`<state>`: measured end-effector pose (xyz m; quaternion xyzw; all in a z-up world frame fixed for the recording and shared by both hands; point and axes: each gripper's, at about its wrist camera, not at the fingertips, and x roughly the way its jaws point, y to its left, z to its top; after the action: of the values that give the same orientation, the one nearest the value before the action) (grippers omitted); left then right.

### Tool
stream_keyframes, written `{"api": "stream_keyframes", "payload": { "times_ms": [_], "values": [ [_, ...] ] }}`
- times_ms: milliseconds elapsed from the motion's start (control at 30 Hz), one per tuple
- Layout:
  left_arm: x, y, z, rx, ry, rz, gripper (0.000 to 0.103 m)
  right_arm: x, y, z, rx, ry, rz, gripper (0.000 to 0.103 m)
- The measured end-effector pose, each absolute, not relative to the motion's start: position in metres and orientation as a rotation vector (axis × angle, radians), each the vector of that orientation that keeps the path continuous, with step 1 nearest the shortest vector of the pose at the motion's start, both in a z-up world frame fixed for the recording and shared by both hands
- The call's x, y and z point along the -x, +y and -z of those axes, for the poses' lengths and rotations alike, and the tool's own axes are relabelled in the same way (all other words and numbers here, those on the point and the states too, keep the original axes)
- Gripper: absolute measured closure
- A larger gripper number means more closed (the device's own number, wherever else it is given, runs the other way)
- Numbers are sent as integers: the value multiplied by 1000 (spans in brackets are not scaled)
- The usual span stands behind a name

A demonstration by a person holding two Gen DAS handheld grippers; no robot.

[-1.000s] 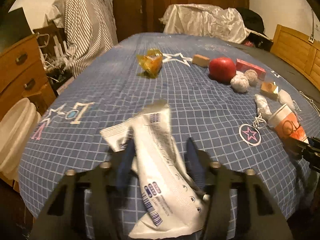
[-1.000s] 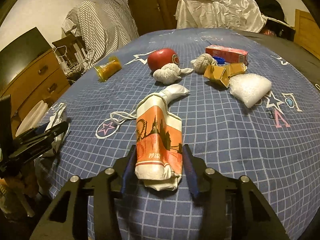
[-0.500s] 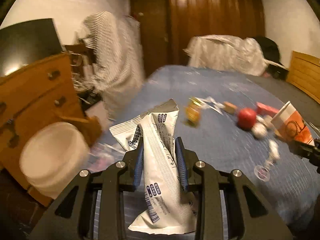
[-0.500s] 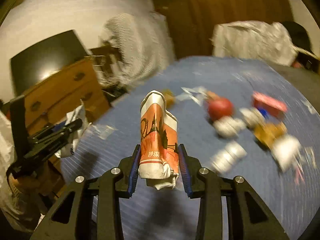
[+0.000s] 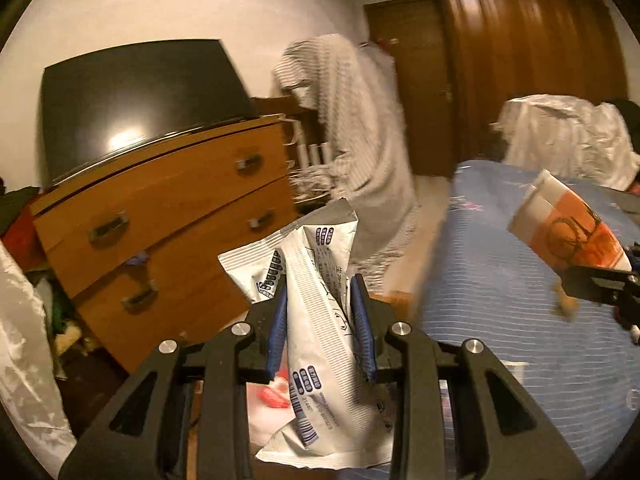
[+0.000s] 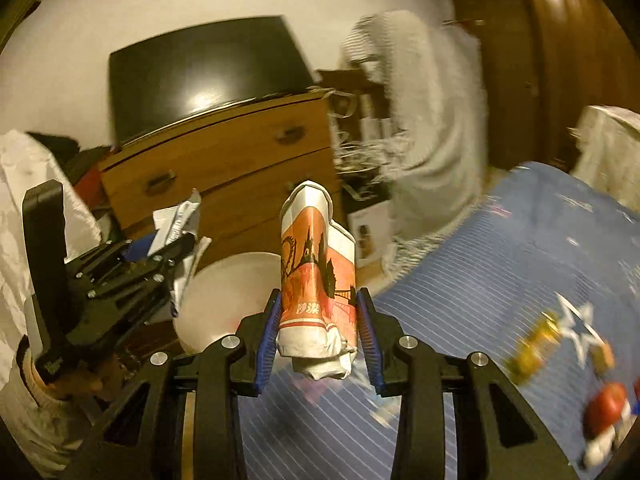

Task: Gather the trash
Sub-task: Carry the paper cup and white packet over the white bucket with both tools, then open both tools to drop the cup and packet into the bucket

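My left gripper (image 5: 320, 304) is shut on a crumpled white wrapper (image 5: 316, 264) with blue print, held up in the air beside the bed. My right gripper (image 6: 318, 304) is shut on a squashed orange-and-white paper cup (image 6: 312, 256), which stands upright between the blue pads. In the right wrist view the left gripper (image 6: 168, 252) shows at the left with the wrapper (image 6: 176, 220), above a round white bin (image 6: 224, 296). The cup (image 5: 568, 228) shows at the right edge of the left wrist view.
A wooden dresser (image 5: 168, 224) with a dark TV (image 5: 132, 108) on it fills the left. A striped cloth (image 5: 360, 140) hangs behind. The blue checked bed (image 6: 500, 280) lies to the right, with a red ball (image 6: 604, 404) and a yellow packet (image 6: 536, 340) on it.
Both grippers closed on their items, lifted them off the bed and swung left. The dresser and TV now fill the views; the bed has slid right.
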<state>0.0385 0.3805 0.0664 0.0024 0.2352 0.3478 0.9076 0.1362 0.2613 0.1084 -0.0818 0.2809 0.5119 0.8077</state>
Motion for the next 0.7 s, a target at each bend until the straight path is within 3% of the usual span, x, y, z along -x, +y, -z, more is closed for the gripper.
{"api": "stream_keyframes", "payload": {
  "times_ms": [333, 700],
  "values": [
    [-33, 451, -51, 32, 564, -788, 74, -141, 402, -94, 339, 715, -1122, 64],
    [-38, 479, -23, 72, 617, -800, 74, -135, 461, -68, 415, 756, -1123, 63]
  ]
}}
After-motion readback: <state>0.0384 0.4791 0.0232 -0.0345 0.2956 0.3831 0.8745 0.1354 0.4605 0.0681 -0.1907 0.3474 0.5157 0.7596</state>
